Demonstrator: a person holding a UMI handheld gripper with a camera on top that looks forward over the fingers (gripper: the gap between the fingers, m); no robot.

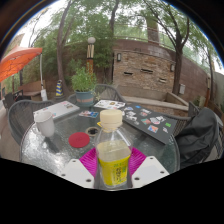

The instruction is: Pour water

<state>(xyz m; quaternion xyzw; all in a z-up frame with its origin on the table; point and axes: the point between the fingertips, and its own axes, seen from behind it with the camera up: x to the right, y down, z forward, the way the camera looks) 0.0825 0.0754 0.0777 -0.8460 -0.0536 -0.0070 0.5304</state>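
Clear bottle [113,150] with white cap, yellow liquid and yellow label; magenta pads [92,160] beside it; red lid [79,140] and white cup [45,122] on glass table [60,150]

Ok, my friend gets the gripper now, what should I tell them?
Gripper: shut on the bottle, both pink pads against its sides. The bottle is upright, white cap on, yellowish liquid filling its lower part.
White cup: stands on the round glass table, ahead and off to the left, next to a red lid-like disc.
Done: bottle is gripped.
Left: the cap looks closed, so it probably needs opening, then bring the bottle to the cup and pour.
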